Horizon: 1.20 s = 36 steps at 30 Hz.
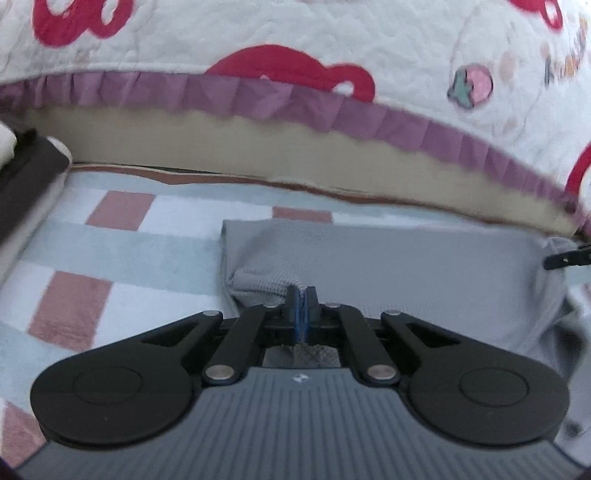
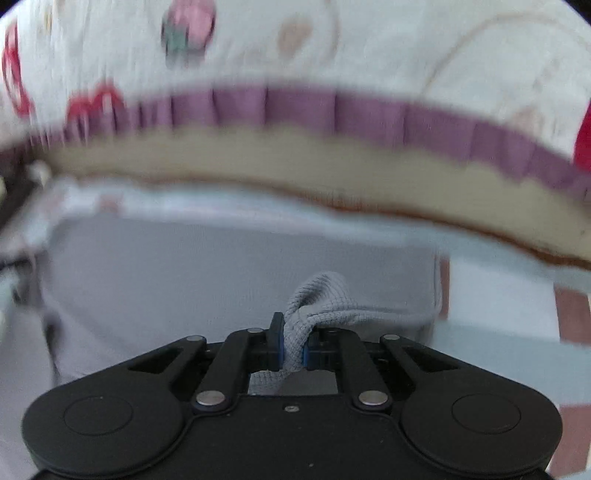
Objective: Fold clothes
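A grey knit garment (image 1: 388, 266) lies spread on a checked sheet (image 1: 122, 251) of pale blue, white and dusty pink. My left gripper (image 1: 302, 295) is shut on the garment's near edge close to its left corner, a thin fold pinched between the blue pads. In the right wrist view the same grey garment (image 2: 221, 266) fills the middle. My right gripper (image 2: 293, 328) is shut on a bunched ridge of its near edge, and the cloth bulges up above the fingers. The tip of the right gripper shows at the far right of the left wrist view.
A quilted white bedspread (image 1: 295, 33) with red shapes and a purple ruffle (image 1: 295, 103) hangs over a beige mattress side (image 1: 221, 147) just behind the garment. A dark object (image 1: 26, 177) sits at the left edge. The right wrist view is motion-blurred.
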Tool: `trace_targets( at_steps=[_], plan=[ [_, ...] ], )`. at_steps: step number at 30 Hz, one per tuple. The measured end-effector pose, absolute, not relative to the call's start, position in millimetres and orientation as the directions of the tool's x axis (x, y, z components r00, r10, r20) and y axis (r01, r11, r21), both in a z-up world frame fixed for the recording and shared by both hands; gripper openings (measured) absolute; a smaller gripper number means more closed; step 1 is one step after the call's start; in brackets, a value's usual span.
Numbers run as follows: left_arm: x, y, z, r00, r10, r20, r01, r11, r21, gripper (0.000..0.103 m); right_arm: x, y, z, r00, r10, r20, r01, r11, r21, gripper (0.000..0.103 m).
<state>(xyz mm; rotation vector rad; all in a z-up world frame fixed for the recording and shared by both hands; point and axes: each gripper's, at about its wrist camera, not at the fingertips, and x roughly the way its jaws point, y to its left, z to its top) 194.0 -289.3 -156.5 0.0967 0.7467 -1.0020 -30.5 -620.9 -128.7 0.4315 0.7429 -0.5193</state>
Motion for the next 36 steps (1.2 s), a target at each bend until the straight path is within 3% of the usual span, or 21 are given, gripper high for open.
trace_targets(
  at_steps=[3, 6, 8, 9, 10, 11, 13, 15, 19, 23, 26, 27, 30, 34, 36],
  plan=[
    [209.0, -285.8, -148.2, 0.342, -0.739, -0.58, 0.752, 0.585, -0.302, 0.001, -39.7, -635.7, -107.4, 0.693, -0.337, -0.637, 0.603, 0.756, 0.255, 0.011],
    [224.4, -282.8, -146.4, 0.404, -0.721, -0.564, 0.695, 0.643, -0.324, 0.002, -42.9, -651.3, -113.2, 0.684, -0.33, -0.65, 0.624, 0.726, 0.288, 0.014],
    [233.3, -277.9, -150.5, 0.409, -0.735, -0.541, 0.65, 0.651, -0.393, 0.004, -40.9, -655.3, -125.7, 0.654, -0.309, -0.69, 0.636, 0.719, 0.281, 0.022],
    [235.5, -274.2, -154.8, 0.399, -0.742, -0.539, 0.623, 0.651, -0.434, 0.005, -40.4, -655.0, -130.4, 0.627, -0.316, -0.712, 0.657, 0.707, 0.264, 0.032],
    [234.1, -270.6, -158.3, 0.399, -0.741, -0.541, 0.606, 0.655, -0.451, 0.006, -43.7, -652.6, -134.2, 0.619, -0.32, -0.718, 0.668, 0.696, 0.266, 0.033],
    [229.0, -267.4, -161.0, 0.4, -0.737, -0.545, 0.609, 0.658, -0.443, 0.008, -48.4, -649.5, -138.0, 0.619, -0.32, -0.718, 0.674, 0.686, 0.275, 0.032],
    [214.9, -261.2, -164.6, 0.419, -0.708, -0.569, 0.626, 0.679, -0.383, 0.026, -60.1, -643.6, -142.5, 0.596, -0.33, -0.732, 0.71, 0.641, 0.29, 0.035],
    [197.6, -260.2, -164.5, 0.434, -0.679, -0.592, 0.649, 0.691, -0.318, 0.026, -77.8, -633.3, -139.5, 0.601, -0.347, -0.72, 0.738, 0.587, 0.333, 0.038],
    [163.0, -279.1, -151.4, 0.351, -0.735, -0.579, 0.773, 0.577, -0.263, 0.029, -109.4, -595.4, -136.1, 0.634, -0.344, -0.693, 0.726, 0.574, 0.379, 0.038],
    [126.1, -307.0, -147.1, 0.17, -0.813, -0.557, 0.824, 0.427, -0.372, 0.033, -107.2, -565.4, -142.1, 0.531, -0.368, -0.763, 0.747, 0.629, 0.216, 0.04],
    [77.6, -343.1, -154.0, -0.027, -0.777, -0.629, 0.88, 0.279, -0.383, 0.049, -110.1, -574.1, -149.8, 0.44, -0.426, -0.791, 0.786, 0.609, 0.109, 0.041],
    [60.7, -355.8, -156.5, -0.092, -0.75, -0.655, 0.895, 0.227, -0.385, 0.059, -111.3, -579.2, -152.9, 0.41, -0.444, -0.797, 0.799, 0.596, 0.079, 0.041],
    [6.0, -396.8, -174.0, -0.094, -0.674, -0.733, 0.949, 0.162, -0.27, 0.06, -113.6, -590.0, -161.2, 0.384, -0.466, -0.798, 0.808, 0.588, 0.045, 0.041],
    [-25.1, -422.5, -199.3, -0.146, -0.71, -0.689, 0.905, 0.186, -0.383, 0.06, -119.9, -601.0, -172.6, 0.493, -0.392, -0.777, 0.793, 0.569, 0.216, 0.041],
    [-22.5, -422.3, -207.9, -0.111, -0.726, -0.678, 0.874, 0.254, -0.415, 0.054, -116.8, -605.3, -179.8, 0.503, -0.354, -0.789, 0.782, 0.575, 0.241, 0.041]
  ],
)
